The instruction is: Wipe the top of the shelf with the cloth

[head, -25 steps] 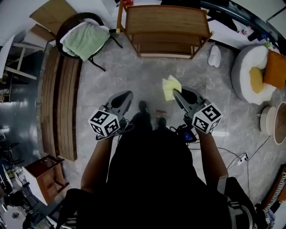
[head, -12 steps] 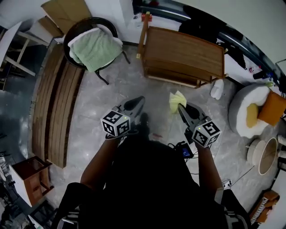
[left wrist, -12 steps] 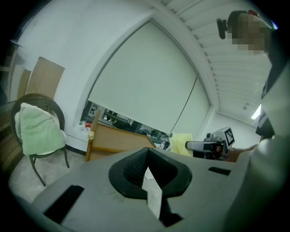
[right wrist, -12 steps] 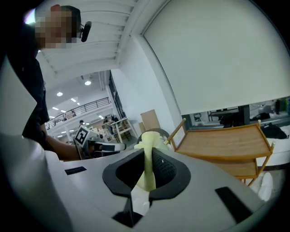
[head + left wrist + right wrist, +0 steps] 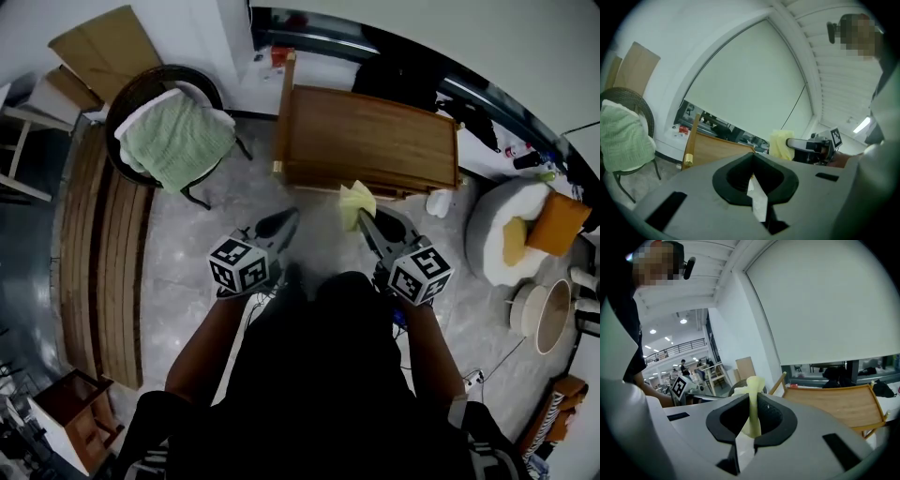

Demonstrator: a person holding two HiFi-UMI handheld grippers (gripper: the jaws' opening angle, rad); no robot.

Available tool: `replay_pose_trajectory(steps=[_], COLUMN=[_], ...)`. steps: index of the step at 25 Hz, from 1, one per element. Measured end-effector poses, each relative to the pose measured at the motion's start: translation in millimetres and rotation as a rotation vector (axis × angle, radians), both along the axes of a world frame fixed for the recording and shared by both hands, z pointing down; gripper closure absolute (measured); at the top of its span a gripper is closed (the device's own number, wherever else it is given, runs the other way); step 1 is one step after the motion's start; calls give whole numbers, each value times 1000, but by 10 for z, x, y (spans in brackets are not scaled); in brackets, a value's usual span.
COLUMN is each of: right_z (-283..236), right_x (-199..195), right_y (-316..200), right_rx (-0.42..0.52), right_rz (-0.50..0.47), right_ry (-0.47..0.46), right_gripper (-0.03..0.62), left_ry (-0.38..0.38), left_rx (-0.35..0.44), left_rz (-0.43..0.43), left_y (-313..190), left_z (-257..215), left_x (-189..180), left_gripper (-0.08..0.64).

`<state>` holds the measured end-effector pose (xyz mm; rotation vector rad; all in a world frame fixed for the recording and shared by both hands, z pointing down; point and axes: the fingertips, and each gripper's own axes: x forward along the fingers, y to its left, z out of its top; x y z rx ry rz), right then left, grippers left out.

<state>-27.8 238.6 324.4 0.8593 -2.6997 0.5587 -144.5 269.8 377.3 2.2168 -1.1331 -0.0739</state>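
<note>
The wooden shelf (image 5: 375, 138) stands ahead against the wall, its flat top bare; it also shows in the left gripper view (image 5: 715, 149) and the right gripper view (image 5: 839, 404). My right gripper (image 5: 364, 215) is shut on a pale yellow cloth (image 5: 354, 202), held just short of the shelf's near edge. That cloth (image 5: 751, 404) rises between the jaws in the right gripper view and appears as the cloth (image 5: 780, 144) in the left gripper view. My left gripper (image 5: 281, 223) hovers over the floor left of it, jaws together, holding nothing.
A round dark chair (image 5: 169, 131) with a green towel stands left of the shelf. Long wooden planks (image 5: 94, 244) lie along the left. A white pouf with orange cushions (image 5: 511, 225) and a basket (image 5: 548, 314) sit at the right. Cables trail on the grey floor.
I have walked toward the shelf: it is closer and larger, and the yellow cloth in the right gripper has come up to its near edge. Both grippers kept their states.
</note>
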Motion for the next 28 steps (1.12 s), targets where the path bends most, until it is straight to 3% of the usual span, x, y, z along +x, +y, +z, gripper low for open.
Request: replay_pose_trajectory(steps=[3,8,18,23,28], right_z=[49,222,406,674,986], right_x=[67,190,206,70,-294], right_y=[-295,-858,-2276,-2728,-3130], right_rx=[-9,-50,-100,-166,-236], right_rz=[19,17,-39,-70,-57], right_ry=[2,-36,-72,-75,-83], right_gripper=[549,549,549,549,549], left_ry=[5,-53,-153,-227,-274], left_rx=[-16,-44,-169,-220,-303], left_rz=[5,0,-123,-213,-252], left_y=[-290,-823,-2041,-2579,-3002], left_z=[42,141,224,295,490], left_x=[59,200,219,187,83], left_gripper=[549,549,549,549,549])
